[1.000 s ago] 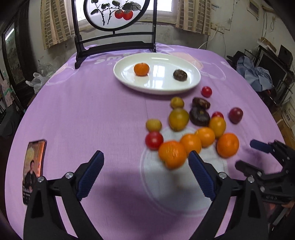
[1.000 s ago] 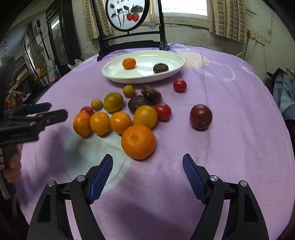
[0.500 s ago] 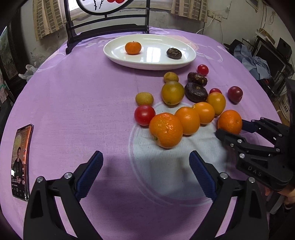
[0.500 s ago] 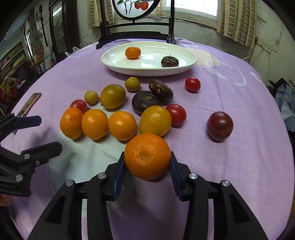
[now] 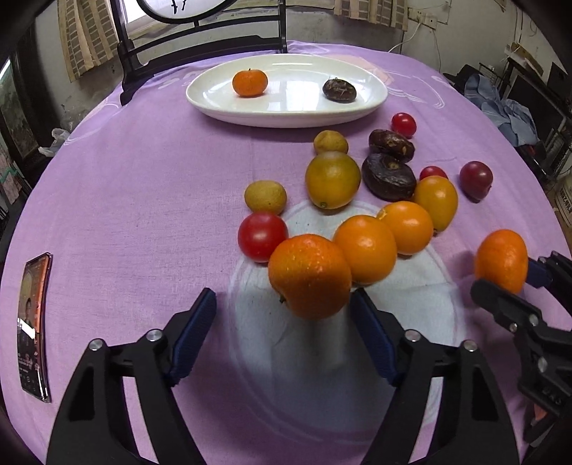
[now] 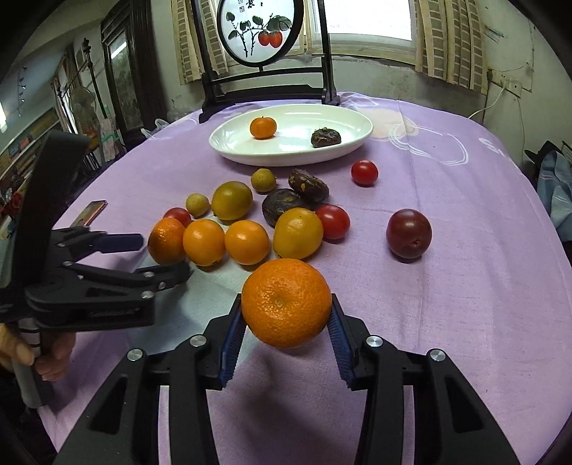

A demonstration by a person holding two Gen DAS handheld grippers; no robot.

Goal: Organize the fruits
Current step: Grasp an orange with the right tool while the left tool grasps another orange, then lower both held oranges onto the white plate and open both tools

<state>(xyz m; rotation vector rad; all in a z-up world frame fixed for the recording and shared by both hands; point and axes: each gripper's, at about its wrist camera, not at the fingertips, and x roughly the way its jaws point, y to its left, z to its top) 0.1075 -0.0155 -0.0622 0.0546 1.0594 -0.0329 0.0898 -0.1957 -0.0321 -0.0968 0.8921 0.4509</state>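
Showing only rightward: persimmon screen (image 6: 260, 33) painting.

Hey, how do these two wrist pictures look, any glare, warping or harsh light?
Left wrist view: window glare streaks the white oval plate, and the purple tablecloth bulges with fisheye warping. Right wrist view: the bright window is blown out, corners go dark, and the held orange mandarin stays sharp.

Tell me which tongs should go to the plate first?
Right. The right tongs already clamp an orange, ready for the white plate. The left tongs, just closing, only straddle another orange.
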